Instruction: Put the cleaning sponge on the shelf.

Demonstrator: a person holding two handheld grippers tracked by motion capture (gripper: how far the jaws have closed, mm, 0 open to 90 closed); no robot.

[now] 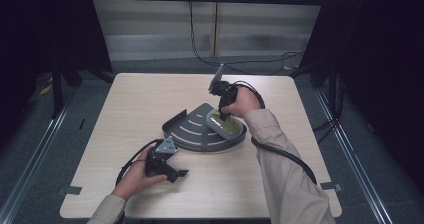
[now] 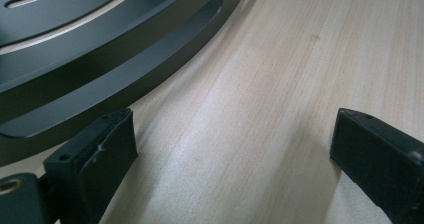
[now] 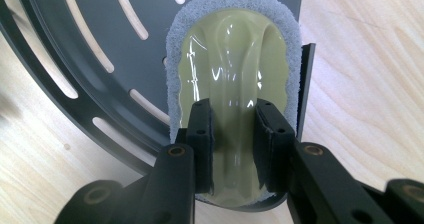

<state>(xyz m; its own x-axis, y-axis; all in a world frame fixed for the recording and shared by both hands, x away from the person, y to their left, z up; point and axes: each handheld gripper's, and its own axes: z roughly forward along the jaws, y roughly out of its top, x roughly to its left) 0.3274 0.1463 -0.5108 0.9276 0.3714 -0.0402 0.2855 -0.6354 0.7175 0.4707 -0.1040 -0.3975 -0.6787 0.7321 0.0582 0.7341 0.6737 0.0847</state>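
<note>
Left gripper (image 1: 172, 171) open; right gripper (image 3: 234, 134) clamped (apparently).

scrubber (image 3: 232, 74) in rack (image 1: 192, 131), right side | rack mid-table (image 1: 135, 104)

The table (image 1: 150, 104) looks like pale wood with fine lines in it, smooth and a little shiny. The dark grey corner rack (image 3: 95, 49) looks like smooth painted metal with a dull finish, and the scrubber (image 3: 232, 59) in it has a shiny yellow-green plastic handle on a rough, fuzzy grey pad. The right gripper (image 3: 234, 149) is dull black plastic, and the person's sleeve (image 1: 280, 149) is soft tan cloth.
</note>
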